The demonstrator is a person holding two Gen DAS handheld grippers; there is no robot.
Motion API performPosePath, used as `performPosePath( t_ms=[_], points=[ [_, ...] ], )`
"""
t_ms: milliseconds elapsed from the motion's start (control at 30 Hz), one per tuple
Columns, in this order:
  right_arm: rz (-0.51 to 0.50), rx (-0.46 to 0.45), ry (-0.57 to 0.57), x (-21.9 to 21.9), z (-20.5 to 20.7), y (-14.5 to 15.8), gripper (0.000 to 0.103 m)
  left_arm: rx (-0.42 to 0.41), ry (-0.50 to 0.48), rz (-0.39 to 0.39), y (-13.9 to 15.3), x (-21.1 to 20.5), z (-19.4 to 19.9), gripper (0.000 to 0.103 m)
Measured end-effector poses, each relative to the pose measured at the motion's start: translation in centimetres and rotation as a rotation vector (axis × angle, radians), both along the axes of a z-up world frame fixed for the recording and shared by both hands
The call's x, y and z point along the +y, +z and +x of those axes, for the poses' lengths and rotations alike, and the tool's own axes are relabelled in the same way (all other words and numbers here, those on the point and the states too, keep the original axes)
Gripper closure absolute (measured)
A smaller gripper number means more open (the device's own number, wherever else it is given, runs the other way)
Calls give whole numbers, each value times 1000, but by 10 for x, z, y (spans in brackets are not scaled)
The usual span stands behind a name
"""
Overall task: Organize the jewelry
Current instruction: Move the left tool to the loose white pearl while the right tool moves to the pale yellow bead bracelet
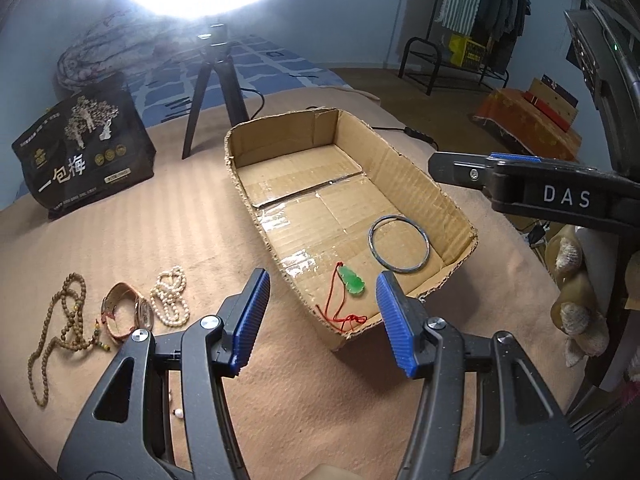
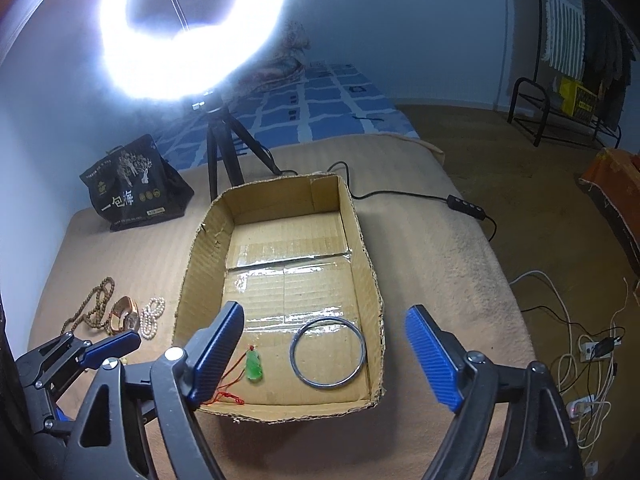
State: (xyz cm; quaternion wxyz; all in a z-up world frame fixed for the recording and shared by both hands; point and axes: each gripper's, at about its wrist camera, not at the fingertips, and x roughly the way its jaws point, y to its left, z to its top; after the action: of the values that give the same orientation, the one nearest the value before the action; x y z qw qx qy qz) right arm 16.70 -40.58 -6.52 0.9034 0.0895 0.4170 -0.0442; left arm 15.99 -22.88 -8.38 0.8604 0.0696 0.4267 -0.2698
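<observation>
An open cardboard box (image 1: 424, 184) (image 2: 202, 256) sits on a tan blanket. Inside lie a green jade pendant (image 1: 353, 280) (image 2: 254, 367) on a red cord and a silver bangle (image 1: 399, 243) (image 2: 327, 354). Left of the box lie a brown bead necklace (image 1: 60, 320) (image 2: 94, 306), a watch (image 1: 128, 312) (image 2: 125, 314) and a pearl necklace (image 1: 172, 296) (image 2: 153, 316). My left gripper (image 1: 322, 322) is open and empty above the box's near corner. My right gripper (image 2: 326, 358) is open and empty over the box's near end; it also shows in the left wrist view (image 1: 472, 172).
A black snack bag (image 1: 84, 160) (image 2: 136, 188) and a ring-light tripod (image 1: 216, 96) (image 2: 224, 152) stand behind the box. A power cable with switch (image 2: 464, 202) runs right of the box. Two small loose pearls (image 1: 175, 412) lie under my left gripper. Floor cables (image 2: 580, 344) lie right.
</observation>
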Motion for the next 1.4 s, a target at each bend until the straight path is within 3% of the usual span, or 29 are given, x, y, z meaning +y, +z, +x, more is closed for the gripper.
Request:
performPosePath(
  t_ms=[333,633,1233,1400],
  points=[
    [20,-27,19,15,-6,10,17,-37,43,30,14,37,-10,46],
    [37,-43,82,51,-5,17,17,-47,121,49,24,96,-14,46],
    [39,7,317,156,14,0,17,37,307,72,7,220,-10,46],
    [77,69,365,175,23,-15,21,71,337,71,-2,244,-8,57]
  ],
)
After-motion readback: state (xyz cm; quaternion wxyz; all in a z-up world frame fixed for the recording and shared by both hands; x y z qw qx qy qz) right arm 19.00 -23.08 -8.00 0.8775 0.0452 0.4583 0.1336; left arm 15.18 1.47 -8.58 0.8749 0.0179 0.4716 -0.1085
